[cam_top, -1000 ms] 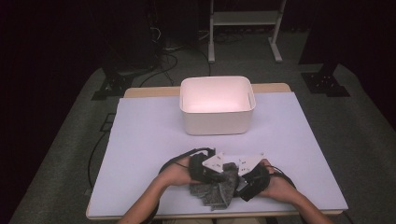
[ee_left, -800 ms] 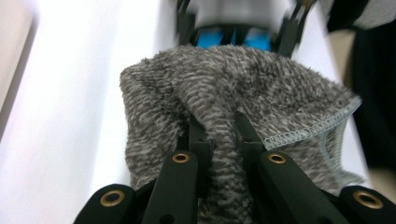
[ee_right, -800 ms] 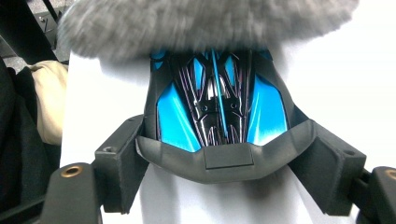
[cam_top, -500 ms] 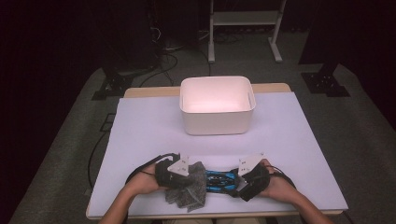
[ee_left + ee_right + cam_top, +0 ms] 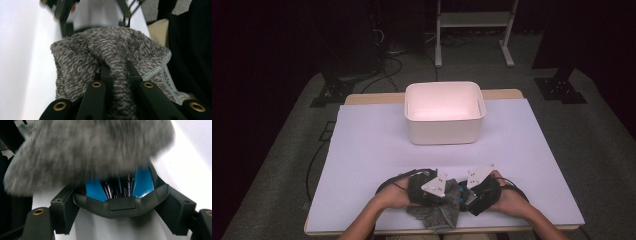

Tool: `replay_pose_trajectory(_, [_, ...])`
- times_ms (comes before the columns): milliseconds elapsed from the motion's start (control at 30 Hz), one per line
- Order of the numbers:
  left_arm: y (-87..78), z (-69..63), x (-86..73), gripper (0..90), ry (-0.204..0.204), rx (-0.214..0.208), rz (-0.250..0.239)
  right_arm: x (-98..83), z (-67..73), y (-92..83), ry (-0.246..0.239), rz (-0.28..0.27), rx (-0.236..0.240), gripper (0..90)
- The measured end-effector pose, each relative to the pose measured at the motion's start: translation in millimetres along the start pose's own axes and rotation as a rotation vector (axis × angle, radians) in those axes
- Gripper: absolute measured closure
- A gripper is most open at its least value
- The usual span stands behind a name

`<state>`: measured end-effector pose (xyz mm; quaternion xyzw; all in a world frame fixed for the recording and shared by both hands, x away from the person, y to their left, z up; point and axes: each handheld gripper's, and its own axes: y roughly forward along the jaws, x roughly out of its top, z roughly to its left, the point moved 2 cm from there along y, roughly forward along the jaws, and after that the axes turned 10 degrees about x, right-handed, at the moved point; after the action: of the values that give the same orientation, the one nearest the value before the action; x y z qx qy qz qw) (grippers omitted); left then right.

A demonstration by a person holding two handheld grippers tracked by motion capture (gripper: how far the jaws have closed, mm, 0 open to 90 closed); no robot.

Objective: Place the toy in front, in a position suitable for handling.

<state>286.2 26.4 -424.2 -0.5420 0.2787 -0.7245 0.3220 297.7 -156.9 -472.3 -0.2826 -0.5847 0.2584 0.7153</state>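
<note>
A grey knitted cloth (image 5: 435,216) lies bunched at the table's near edge. My left gripper (image 5: 449,194) is shut on a fold of it. In the left gripper view the cloth (image 5: 112,50) bulges up between that gripper's (image 5: 117,68) two closed jaws. My right gripper (image 5: 468,198) faces it from the right, shut on a blue and dark grey object (image 5: 142,182) clamped across its width between the right gripper's (image 5: 119,202) jaws. The cloth (image 5: 87,150) is draped over the object's far end and hides it there.
A white rectangular bin (image 5: 444,131) stands at the table's middle back, with nothing visible inside. A pale sheet (image 5: 372,150) covers the table. Both forearms come in over the near edge. Cables and stand legs lie on the dark floor behind.
The left gripper swung left with the cloth, baring the blue object, then came back right, so the cloth now lies over it again. The right gripper has stayed still.
</note>
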Motion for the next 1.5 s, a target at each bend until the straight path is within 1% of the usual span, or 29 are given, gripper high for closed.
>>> replay_pose_trajectory(33, [1.9,-0.1,2.0,80.9,0.011,-0.001,0.011,-0.2,-0.2,0.0,-0.004,0.0,0.001,23.3])
replay_pose_trajectory(100, [1.5,0.7,2.2,81.0,0.014,-0.006,0.016,-0.3,-0.2,-0.1,-0.004,0.0,0.002,23.3])
replay_pose_trajectory(133, [-2.5,1.9,-2.4,81.0,-0.001,-0.004,0.015,-0.3,-0.3,0.0,-0.004,-0.001,0.002,23.3])
replay_pose_trajectory(200, [-5.8,2.1,-6.5,81.1,-0.006,-0.001,0.02,-0.1,-0.3,0.0,-0.004,0.0,0.002,23.3])
replay_pose_trajectory(367, [-24.4,3.3,-36.6,81.2,-0.073,0.027,0.036,0.2,-0.1,0.1,-0.001,0.002,0.002,23.3])
replay_pose_trajectory(400, [-29.5,4.7,-44.3,81.2,-0.098,0.038,0.039,0.2,-0.1,0.1,-0.001,0.002,0.002,23.3])
replay_pose_trajectory(467, [-36.0,8.5,-55.3,81.2,-0.118,0.065,0.059,0.5,0.4,0.4,0.001,0.004,-0.002,23.3])
replay_pose_trajectory(500, [-40.1,12.9,-65.2,81.1,-0.137,0.084,0.089,0.5,0.4,0.4,0.001,0.004,-0.002,23.3])
replay_pose_trajectory(533, [-44.3,18.5,-74.2,81.1,-0.163,0.096,0.098,0.5,0.3,0.4,0.001,0.003,-0.001,23.3])
replay_pose_trajectory(567, [-44.3,18.5,-74.2,81.1,-0.163,0.096,0.098,0.5,0.3,0.4,0.001,0.003,-0.001,23.3])
replay_pose_trajectory(633, [-46.3,27.8,-83.6,81.1,-0.199,0.121,0.107,0.5,0.1,0.4,0.001,0.003,0.0,23.3])
replay_pose_trajectory(667, [-46.1,30.8,-85.4,81.1,-0.211,0.123,0.106,0.5,0.0,0.4,0.002,0.002,0.0,23.3])
replay_pose_trajectory(700, [-45.1,34.0,-85.9,81.1,-0.225,0.118,0.09,0.5,0.0,0.4,0.001,0.003,0.0,23.3])
replay_pose_trajectory(800, [-35.6,39.0,-77.6,81.1,-0.222,0.103,0.074,0.2,-0.2,0.2,0.002,0.0,0.004,23.3])
replay_pose_trajectory(900, [-28.0,44.1,-60.2,81.1,-0.192,0.094,0.045,0.1,-0.4,0.1,0.004,-0.001,0.006,23.3])
replay_pose_trajectory(967, [-20.0,44.9,-43.2,81.2,-0.161,0.075,0.021,0.4,-0.2,0.4,0.003,0.0,0.003,23.3])
replay_pose_trajectory(1000, [-10.6,43.0,-29.3,81.2,-0.127,0.051,0.021,0.4,-0.1,0.4,0.003,0.001,0.002,23.3])
replay_pose_trajectory(1033, [-10.6,43.0,-29.3,81.2,-0.127,0.051,0.021,0.4,-0.1,0.4,0.003,0.001,0.002,23.3])
replay_pose_trajectory(1100, [-0.8,41.1,-13.4,81.3,-0.086,0.036,0.024,0.2,0.0,0.3,0.004,0.0,0.004,23.3])
replay_pose_trajectory(1167, [3.9,39.4,-1.9,81.3,-0.061,0.016,0.019,0.2,-0.1,0.4,0.002,-0.001,0.003,23.3])
replay_pose_trajectory(1200, [7.9,37.0,6.6,81.3,-0.034,-0.004,0.012,0.4,0.0,0.5,0.003,0.001,0.002,23.3])
replay_pose_trajectory(1233, [12.6,33.8,13.0,81.3,-0.022,-0.02,0.013,0.7,-0.1,0.4,0.003,0.003,0.0,23.3])
replay_pose_trajectory(1267, [21.6,27.5,22.4,81.3,0.004,-0.035,0.036,0.7,0.1,0.5,0.005,0.004,0.003,23.3])
replay_pose_trajectory(1300, [21.6,27.5,22.4,81.3,0.004,-0.035,0.036,0.7,0.1,0.5,0.005,0.004,0.003,23.3])
replay_pose_trajectory(1333, [25.1,27.2,28.6,81.3,0.026,-0.037,0.037,0.7,0.4,0.6,0.008,0.003,0.002,23.3])
replay_pose_trajectory(1400, [29.1,26.4,35.4,81.2,0.039,-0.045,0.039,0.2,-0.5,0.6,-0.007,0.003,-0.001,23.3])
replay_pose_trajectory(1433, [31.6,25.3,39.7,81.3,0.048,-0.044,0.036,0.5,0.8,0.4,0.01,0.001,0.003,23.3])
replay_pose_trajectory(1467, [33.6,24.1,42.3,81.3,0.048,-0.046,0.034,0.3,0.3,0.5,0.003,0.0,0.001,23.3])
replay_pose_trajectory(1500, [36.9,22.6,45.1,81.3,0.057,-0.048,0.039,0.2,1.1,0.7,0.012,-0.002,0.003,23.4])
